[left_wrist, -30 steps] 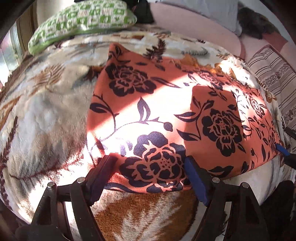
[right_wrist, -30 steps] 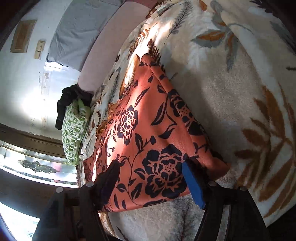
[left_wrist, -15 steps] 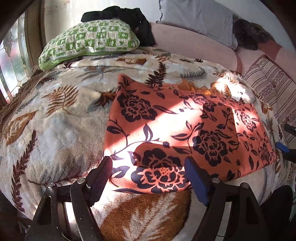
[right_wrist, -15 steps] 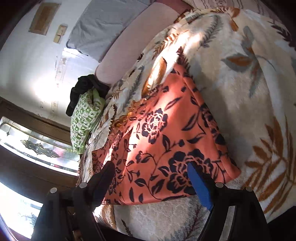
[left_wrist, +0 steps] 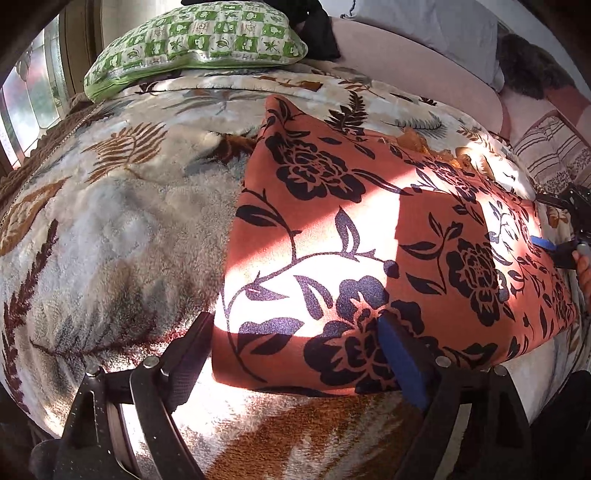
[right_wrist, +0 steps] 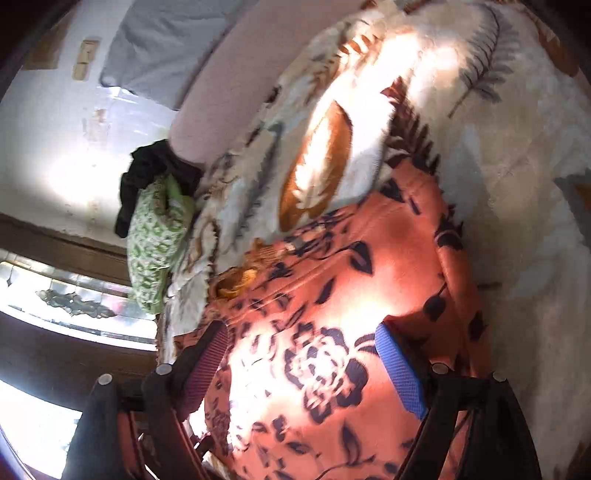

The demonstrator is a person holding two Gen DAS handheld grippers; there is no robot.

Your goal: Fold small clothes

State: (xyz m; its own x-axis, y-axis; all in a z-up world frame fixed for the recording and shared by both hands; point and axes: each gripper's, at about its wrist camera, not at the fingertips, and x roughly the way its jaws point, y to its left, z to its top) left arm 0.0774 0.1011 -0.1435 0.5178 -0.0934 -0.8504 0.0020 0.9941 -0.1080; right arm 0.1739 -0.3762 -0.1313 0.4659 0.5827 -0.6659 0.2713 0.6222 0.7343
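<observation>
An orange-red cloth with black flowers point(left_wrist: 369, 236) lies folded flat on the fleecy leaf-print blanket point(left_wrist: 110, 229). My left gripper point(left_wrist: 295, 350) hovers at the cloth's near edge, and its jaws are opening. The edge lies between them, with neither pad pressing on it. In the right wrist view, which is blurred, my right gripper point(right_wrist: 303, 365) stands open low over the same cloth point(right_wrist: 369, 280), which spreads under and between its fingers. The right gripper point(left_wrist: 554, 247) also shows in the left wrist view at the cloth's right end, with a person's fingertip beside it.
A green checked pillow point(left_wrist: 199, 40) and a black garment point(left_wrist: 321, 33) lie at the head of the bed. A pink bolster point(left_wrist: 424, 70), a grey pillow point(left_wrist: 424, 22) and a striped cushion point(left_wrist: 550, 155) are nearby. A window point(right_wrist: 74, 302) runs along the left side.
The right gripper has swept sideways, from the cloth's near corner to farther over it. The left gripper's jaws stand wider, and its left finger now sits just off the cloth's corner.
</observation>
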